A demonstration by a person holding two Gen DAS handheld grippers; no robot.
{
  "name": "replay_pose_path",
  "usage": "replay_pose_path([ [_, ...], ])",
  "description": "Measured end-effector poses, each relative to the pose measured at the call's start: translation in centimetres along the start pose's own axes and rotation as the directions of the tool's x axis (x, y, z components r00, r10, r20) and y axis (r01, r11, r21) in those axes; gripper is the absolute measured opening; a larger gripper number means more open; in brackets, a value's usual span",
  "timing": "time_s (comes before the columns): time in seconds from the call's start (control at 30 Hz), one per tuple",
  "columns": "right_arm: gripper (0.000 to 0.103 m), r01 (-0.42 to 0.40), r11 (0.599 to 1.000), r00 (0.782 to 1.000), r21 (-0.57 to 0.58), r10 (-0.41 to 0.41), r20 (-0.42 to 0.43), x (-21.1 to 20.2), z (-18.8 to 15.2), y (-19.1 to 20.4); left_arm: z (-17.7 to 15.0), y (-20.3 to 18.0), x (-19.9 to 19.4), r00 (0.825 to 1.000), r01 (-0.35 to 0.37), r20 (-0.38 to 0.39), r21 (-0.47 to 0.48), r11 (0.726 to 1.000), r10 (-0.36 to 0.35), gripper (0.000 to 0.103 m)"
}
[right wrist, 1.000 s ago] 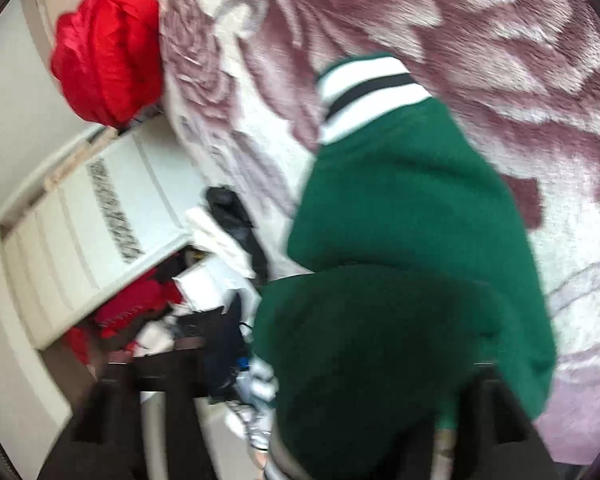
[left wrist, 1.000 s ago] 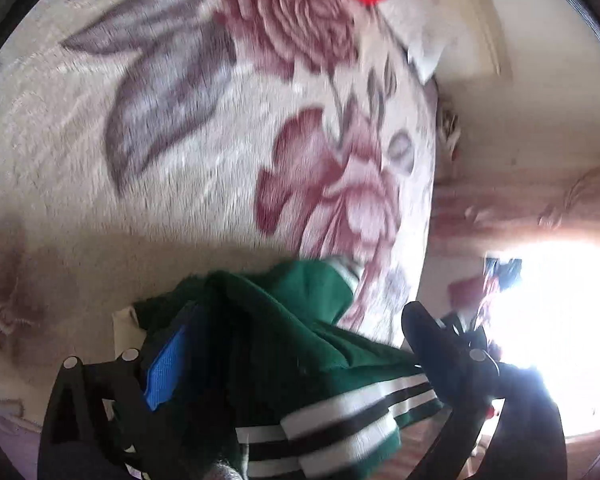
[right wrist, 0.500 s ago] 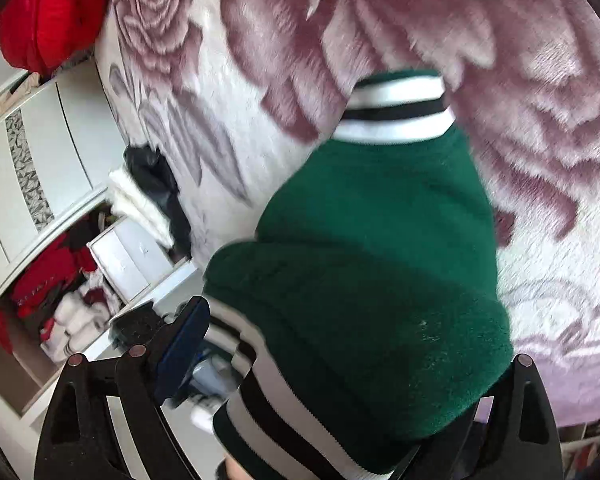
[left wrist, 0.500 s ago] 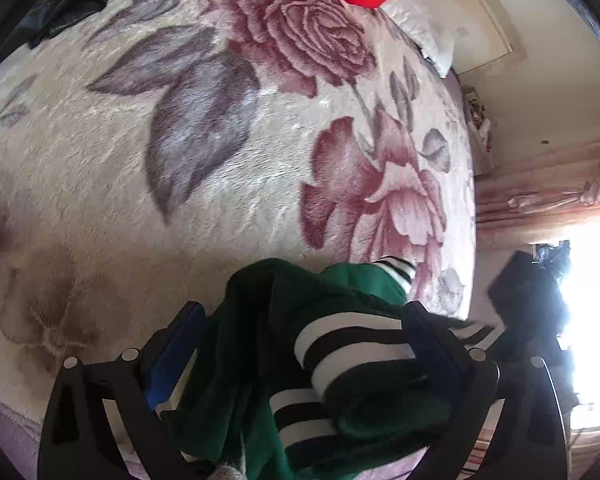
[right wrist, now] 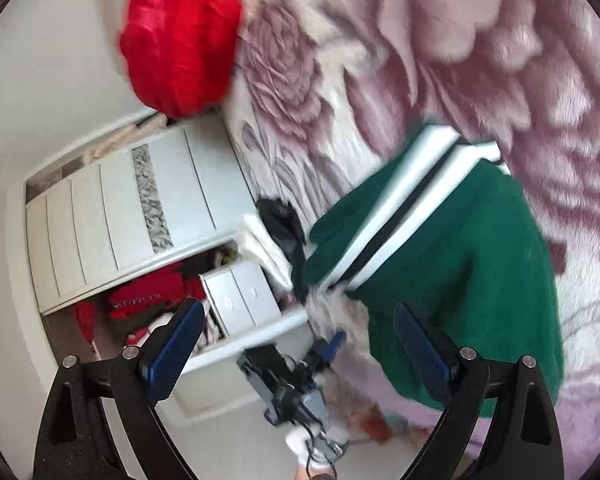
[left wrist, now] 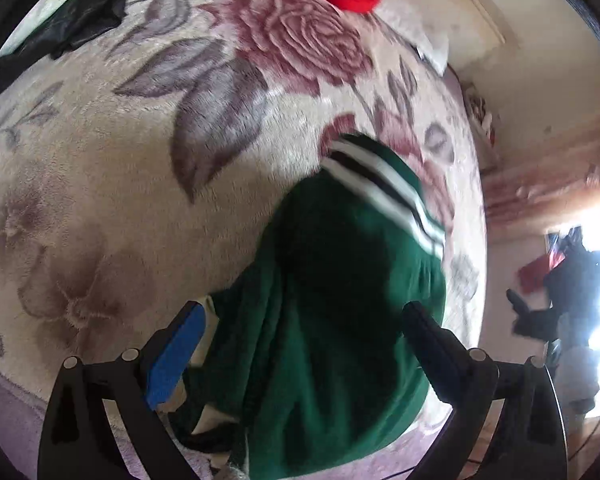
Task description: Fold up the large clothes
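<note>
Lying bunched on the rose-patterned blanket (left wrist: 112,208) of the bed, the green sweater (left wrist: 340,320) sits near the blanket's edge, its white-and-black striped band (left wrist: 384,188) turned up on top. From the left wrist view the left gripper (left wrist: 304,328) stands spread wide with the sweater's heap between its fingers (left wrist: 176,352); whether the pads actually press the cloth I cannot tell, as the knit blurs against them. Only this view shows the black garment (left wrist: 72,28) at the far end of the blanket, and the bright window glare off to the side, and it catches the right gripper as a dark shape against that glare. Over on the right wrist view, the right gripper (right wrist: 296,336) has just been opening and now hangs released, nothing between its fingers (right wrist: 420,348), the sweater (right wrist: 460,280) lying beyond and to one side of it. This view alone gives the white wardrobe (right wrist: 120,216) beside the bed, red clothes (right wrist: 148,300) stuffed in its open lower part, and the small white drawer unit (right wrist: 240,300). It also shows the left gripper (right wrist: 332,344) from outside, down by the sweater's hem. Both views share the red bundle (right wrist: 180,40) at the head of the bed.
</note>
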State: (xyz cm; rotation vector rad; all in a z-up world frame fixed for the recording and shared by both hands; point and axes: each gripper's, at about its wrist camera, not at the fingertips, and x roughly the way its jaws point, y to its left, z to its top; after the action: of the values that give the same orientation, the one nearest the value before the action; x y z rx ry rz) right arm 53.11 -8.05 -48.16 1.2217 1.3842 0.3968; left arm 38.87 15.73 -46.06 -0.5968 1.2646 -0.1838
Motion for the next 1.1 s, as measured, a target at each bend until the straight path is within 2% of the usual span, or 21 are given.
replay_pose_path([
  [0.03,0.097,0.097,0.994,0.995,-0.044,-0.097,0.022,-0.5,-0.4,0.0,-0.5,-0.3,0.6,1.0,-0.011,-0.013,0.016,1.0,0.012,0.1],
  [0.07,0.097,0.2,0.976,0.98,-0.085,-0.198,0.033,-0.7,-0.9,-0.3,-0.8,-0.5,1.1,1.0,-0.021,-0.022,0.023,1.0,0.021,0.1],
  [0.1,0.097,0.324,0.937,0.946,-0.131,-0.322,0.032,-0.5,-1.7,-1.3,-1.2,-0.7,2.0,0.998,-0.056,-0.03,0.036,0.998,0.057,0.1],
  [0.17,0.097,0.452,0.875,0.888,-0.174,-0.46,-0.01,0.4,-2.8,-4.1,-1.6,-0.8,3.4,0.992,-0.119,-0.023,0.06,0.991,0.121,0.1],
  [0.2,0.097,0.476,0.86,0.871,-0.186,-0.489,-0.034,0.8,-3.2,-5.6,-1.6,-0.5,4.5,0.979,-0.198,-0.023,0.078,0.977,0.201,0.1],
  [0.23,0.097,0.486,0.853,0.862,-0.19,-0.504,-0.059,1.1,-3.5,-7.1,-1.4,0.4,5.9,0.956,-0.289,-0.023,0.087,0.953,0.292,0.1],
  [0.27,0.097,0.486,0.854,0.859,-0.186,-0.506,-0.079,1.5,-3.9,-8.8,-1.1,2.2,7.4,0.938,-0.339,-0.048,0.062,0.939,0.343,0.103],
  [0.37,0.097,0.427,0.883,0.885,-0.196,-0.452,-0.111,2.2,-4.0,-11.7,-0.3,6.8,9.2,0.956,-0.273,-0.131,-0.084,0.958,0.261,0.103],
  [0.47,0.097,0.361,0.909,0.912,-0.209,-0.391,-0.126,3.1,-2.7,-13.8,-0.4,6.6,7.9,0.962,-0.262,-0.106,-0.086,0.961,0.253,0.103],
  [0.57,0.097,0.295,0.911,0.925,-0.289,-0.348,-0.155,5.3,-0.5,-14.7,-1.6,5.2,5.4,0.974,-0.222,-0.054,-0.081,0.972,0.219,0.103],
  [0.63,0.098,0.22,0.91,0.924,-0.351,-0.31,-0.225,7.8,1.1,-15.3,-3.0,4.6,3.6,0.976,-0.22,-0.015,-0.092,0.971,0.219,0.103],
  [0.67,0.099,0.156,0.916,0.925,-0.37,-0.268,-0.271,9.3,1.9,-15.6,-3.6,4.6,3.1,0.975,-0.22,-0.003,-0.099,0.97,0.221,0.103],
  [0.7,0.102,0.118,0.914,0.918,-0.388,-0.25,-0.308,10.6,2.5,-15.7,-4.8,4.6,2.1,0.974,-0.222,0.016,-0.118,0.968,0.226,0.103],
  [0.77,0.103,0.072,0.907,0.899,-0.415,-0.239,-0.366,12.8,3.4,-15.6,-6.8,5.0,1.3,0.967,-0.244,0.033,-0.139,0.96,0.251,0.103],
  [0.83,0.103,0.014,0.907,0.883,-0.422,-0.209,-0.42,14.1,4.4,-14.6,-9.1,5.6,0.8,0.952,-0.291,0.051,-0.16,0.943,0.302,0.103],
  [0.9,0.103,-0.026,0.904,0.886,-0.427,-0.177,-0.429,14.8,4.9,-13.7,-11.0,6.4,0.6,0.942,-0.317,0.051,-0.194,0.928,0.332,0.103],
  [1.0,0.102,-0.025,0.897,0.905,-0.442,-0.168,-0.392,16.4,5.0,-12.8,-12.9,7.2,1.1,0.937,-0.319,0.058,-0.255,0.913,0.344,0.103],
  [1.07,0.085,0.008,0.89,0.918,-0.456,-0.187,-0.349,16.8,4.6,-12.3,-13.5,7.8,1.1,0.936,-0.314,0.062,-0.302,0.9,0.347,0.103],
  [1.1,0.061,0.007,0.897,0.923,-0.441,-0.176,-0.343,16.6,4.5,-12.4,-13.6,8.0,0.9,0.933,-0.314,0.069,-0.324,0.892,0.354,0.103],
])
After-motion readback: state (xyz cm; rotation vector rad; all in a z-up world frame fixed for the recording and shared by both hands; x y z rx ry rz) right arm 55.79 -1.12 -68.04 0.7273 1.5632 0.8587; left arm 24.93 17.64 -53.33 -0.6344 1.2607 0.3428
